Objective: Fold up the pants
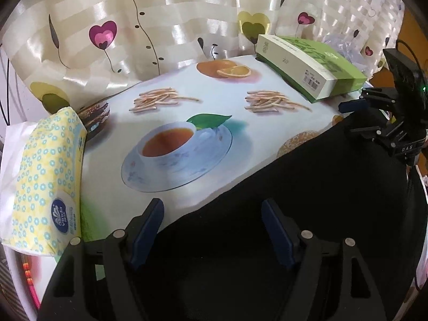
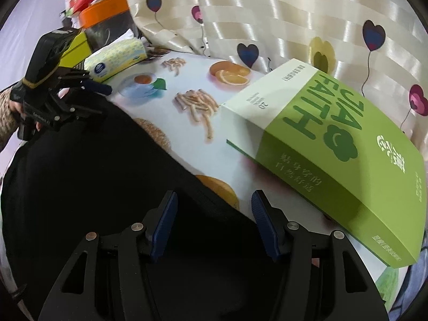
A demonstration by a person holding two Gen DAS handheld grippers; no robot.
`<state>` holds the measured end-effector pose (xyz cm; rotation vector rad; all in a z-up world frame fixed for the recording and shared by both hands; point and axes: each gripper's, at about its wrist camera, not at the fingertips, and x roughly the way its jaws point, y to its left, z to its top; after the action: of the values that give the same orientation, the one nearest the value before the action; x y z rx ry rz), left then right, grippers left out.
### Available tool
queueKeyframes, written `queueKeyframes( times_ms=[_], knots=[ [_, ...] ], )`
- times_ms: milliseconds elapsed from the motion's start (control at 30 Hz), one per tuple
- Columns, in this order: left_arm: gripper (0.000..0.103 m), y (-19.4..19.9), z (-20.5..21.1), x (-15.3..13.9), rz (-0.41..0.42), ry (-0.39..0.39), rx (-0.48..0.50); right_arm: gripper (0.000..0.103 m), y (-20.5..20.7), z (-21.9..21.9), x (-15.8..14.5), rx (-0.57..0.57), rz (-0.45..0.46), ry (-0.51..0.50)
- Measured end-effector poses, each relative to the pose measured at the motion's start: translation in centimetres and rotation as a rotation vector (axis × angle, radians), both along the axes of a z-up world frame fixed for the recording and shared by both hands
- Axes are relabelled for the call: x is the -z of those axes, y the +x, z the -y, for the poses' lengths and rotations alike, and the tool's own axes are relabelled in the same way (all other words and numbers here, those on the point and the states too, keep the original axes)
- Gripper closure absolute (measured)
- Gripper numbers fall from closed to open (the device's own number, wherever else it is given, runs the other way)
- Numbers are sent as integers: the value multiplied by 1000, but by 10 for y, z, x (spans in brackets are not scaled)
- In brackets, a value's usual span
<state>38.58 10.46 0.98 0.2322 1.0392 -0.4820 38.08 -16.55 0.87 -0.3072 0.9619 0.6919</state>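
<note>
Pants (image 1: pixel 307 187), black: spread over the table's (image 1: pixel 187 192) near edge, far hem flat on the printed cloth. Left gripper (image 1: pixel 212 230) and right gripper (image 2: pixel 214 220), fingers spread, straddle that hem unpinched, likely poised to grasp. Right view alone shows the hand (image 2: pixel 18 109) and orange tub (image 2: pixel 104 9); left view shows the tissue pack (image 1: pixel 45 182) close.

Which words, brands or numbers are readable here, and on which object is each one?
"JIA FAITH": green box, upside down.
"DAS": body of the right gripper.
Tissue pack: blue round logo, too blurred.
Barcode and small print on the box: too small.
</note>
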Motion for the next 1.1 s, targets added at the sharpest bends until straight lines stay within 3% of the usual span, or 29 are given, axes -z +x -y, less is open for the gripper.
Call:
queueKeyframes(
  times_ms=[200, 367, 467, 533, 700, 767, 1100],
  knots=[
    [25, -3, 1, -1, 17, -5, 14, 47, -5, -2, 0, -7, 5, -5],
    [31, -11, 2, -3, 9, -9, 57, 71, -11, 2, -1, -12, 8, 0],
    [39, -15, 0, -4, 17, -15, 60, 85, -13, 6, -2, 3, 15, 6],
    [50, -19, -1, -5, 27, -16, 58, 91, -15, 8, -2, 14, 21, 7],
    [78, -29, -9, -8, 60, -14, 37, 96, -23, 8, -5, 35, 61, -4],
    [90, -33, -9, -10, 94, 25, 28, 97, -27, 8, -10, 42, 84, 0],
    [90, -60, -11, -32, 199, 44, 20, 98, -55, 13, -38, 50, 195, 17]
  ],
)
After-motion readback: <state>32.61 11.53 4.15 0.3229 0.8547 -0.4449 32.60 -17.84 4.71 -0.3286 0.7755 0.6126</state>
